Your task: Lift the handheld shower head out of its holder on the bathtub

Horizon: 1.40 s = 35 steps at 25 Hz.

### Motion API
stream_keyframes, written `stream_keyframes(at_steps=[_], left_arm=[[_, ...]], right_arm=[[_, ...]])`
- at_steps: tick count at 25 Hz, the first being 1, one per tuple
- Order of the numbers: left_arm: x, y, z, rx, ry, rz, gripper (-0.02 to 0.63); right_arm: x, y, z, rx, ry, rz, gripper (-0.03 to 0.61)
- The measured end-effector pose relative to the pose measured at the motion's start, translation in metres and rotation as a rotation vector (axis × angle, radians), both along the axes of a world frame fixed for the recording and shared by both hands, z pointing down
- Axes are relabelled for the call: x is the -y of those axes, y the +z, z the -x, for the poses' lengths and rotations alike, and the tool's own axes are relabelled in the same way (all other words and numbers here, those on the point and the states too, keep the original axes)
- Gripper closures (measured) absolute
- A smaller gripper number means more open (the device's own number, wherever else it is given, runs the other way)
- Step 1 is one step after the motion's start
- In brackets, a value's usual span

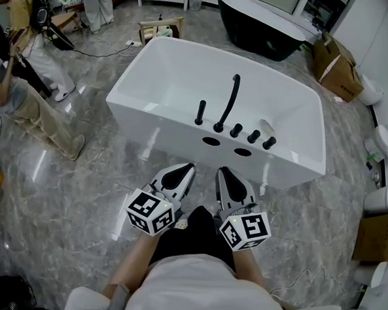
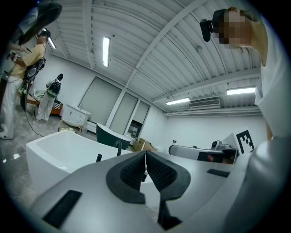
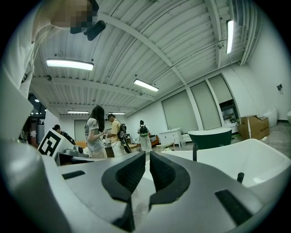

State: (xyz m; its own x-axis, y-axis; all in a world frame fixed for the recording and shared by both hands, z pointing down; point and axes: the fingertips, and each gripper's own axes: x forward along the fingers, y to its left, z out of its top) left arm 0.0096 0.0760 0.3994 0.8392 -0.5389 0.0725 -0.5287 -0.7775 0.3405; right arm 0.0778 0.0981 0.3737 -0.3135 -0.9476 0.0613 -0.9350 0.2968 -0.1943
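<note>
Standing on the marble floor (image 1: pixel 78 197), the person holds both tools close to the body, side by side and aimed at the tub. It looks like a ready pose before any reach. The left hand-held gripper (image 1: pixel 185 170) is clenched with its pads meeting on nothing, and the right hand-held gripper (image 1: pixel 223 174) is likewise closed and empty. Just ahead stands the white bathtub (image 1: pixel 166 130), whose basin appears dry and holds nothing. On its near rim a row of black fittings stands upright. The handheld shower head (image 1: pixel 200 112) sits in its holder at the left end, untouched, beside the curved spout (image 1: pixel 230 101) and three knobs (image 1: pixel 253 136). Beyond are an apparently empty black bathtub (image 1: pixel 265 29) and closed cardboard boxes (image 1: pixel 336 70).
</note>
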Motion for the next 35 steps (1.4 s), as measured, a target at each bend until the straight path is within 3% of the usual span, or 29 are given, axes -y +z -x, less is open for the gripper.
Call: stream_keyframes(at_steps=[17,35], left_arm=[[0.015,0.006,0.003,0.007,-0.041,0.01,0.603],[0.122,0.008,-0.024,0.01,-0.096,0.031,0.603]], right_arm=[[0.021,0.006,0.003,-0.02,-0.047,-0.009,0.557],[0.134,0.003,-0.027,-0.053,-0.095,-0.017,0.557]])
